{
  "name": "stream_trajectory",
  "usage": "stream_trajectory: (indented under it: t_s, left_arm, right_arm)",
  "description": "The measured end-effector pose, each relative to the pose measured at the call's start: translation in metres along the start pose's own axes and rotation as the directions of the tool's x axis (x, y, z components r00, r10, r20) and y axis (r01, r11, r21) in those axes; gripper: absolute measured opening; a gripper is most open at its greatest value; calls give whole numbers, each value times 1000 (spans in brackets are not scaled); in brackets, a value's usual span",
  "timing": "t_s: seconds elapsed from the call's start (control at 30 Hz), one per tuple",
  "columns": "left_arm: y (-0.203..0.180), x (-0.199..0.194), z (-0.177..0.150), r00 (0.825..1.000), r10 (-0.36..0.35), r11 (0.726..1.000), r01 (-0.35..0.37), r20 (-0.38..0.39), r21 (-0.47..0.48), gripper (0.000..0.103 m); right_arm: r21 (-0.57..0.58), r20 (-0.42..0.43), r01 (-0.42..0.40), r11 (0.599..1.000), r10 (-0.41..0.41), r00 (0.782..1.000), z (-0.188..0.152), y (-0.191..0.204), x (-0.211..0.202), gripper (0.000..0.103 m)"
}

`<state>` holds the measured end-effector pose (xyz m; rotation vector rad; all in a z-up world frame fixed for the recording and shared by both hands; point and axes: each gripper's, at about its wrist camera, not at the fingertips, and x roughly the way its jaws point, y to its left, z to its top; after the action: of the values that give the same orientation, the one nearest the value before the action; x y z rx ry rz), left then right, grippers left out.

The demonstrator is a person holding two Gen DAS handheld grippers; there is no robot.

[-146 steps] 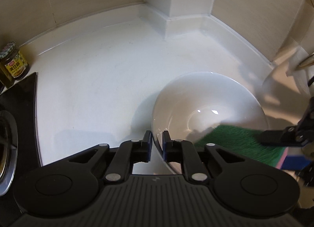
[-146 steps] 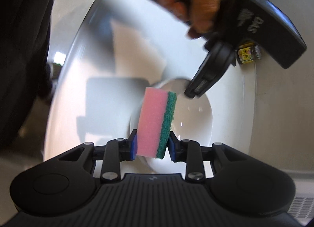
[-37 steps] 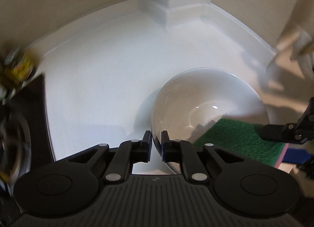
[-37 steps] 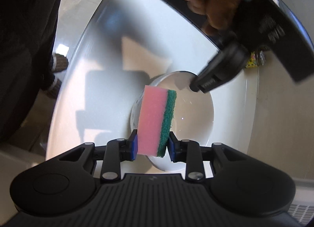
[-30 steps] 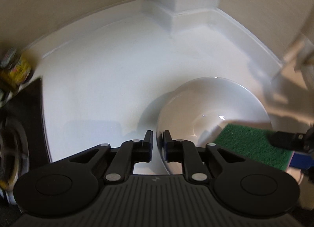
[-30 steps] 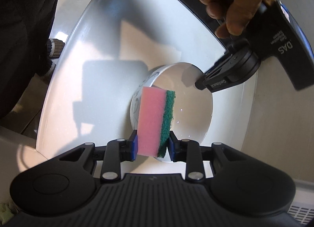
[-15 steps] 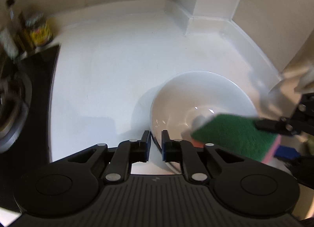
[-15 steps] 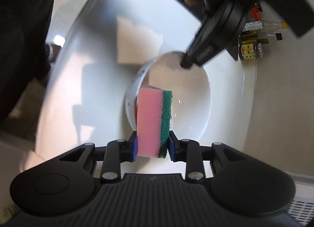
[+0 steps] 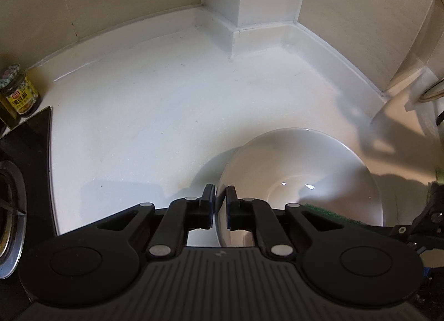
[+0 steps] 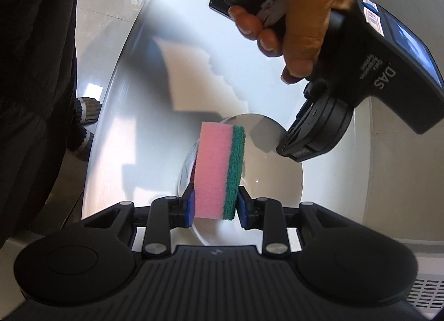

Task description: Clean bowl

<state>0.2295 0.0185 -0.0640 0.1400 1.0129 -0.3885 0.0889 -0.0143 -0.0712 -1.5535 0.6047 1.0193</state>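
Both grippers keep their grips; sponge has withdrawn toward bowl rim.

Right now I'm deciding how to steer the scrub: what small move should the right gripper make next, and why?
Probably ease the sponge forward and down until its green face meets the inner wall of the bowl. The right gripper is shut on the sponge, which sits over the near rim, and the left gripper clamps the rim, so the bowl looks steadied for wiping.

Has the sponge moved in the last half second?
Yes. In the left wrist view, the sponge has pulled back from the bowl's middle toward its near rim.
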Motion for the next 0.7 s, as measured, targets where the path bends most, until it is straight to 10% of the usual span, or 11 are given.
stream_trajectory:
  t_s: [0.37,0.7]
  left_arm:
    - [9,7,14,1000,-28,999,28,7,-31,9]
    - [13,-37,-38,999,-35,973,39,21,-226,12]
  right_arm:
    - [-52,-85,61,997,-66,994,-2,23,11,26]
    - [-9,-82,65,998,-65,995,-3,12,24,26]
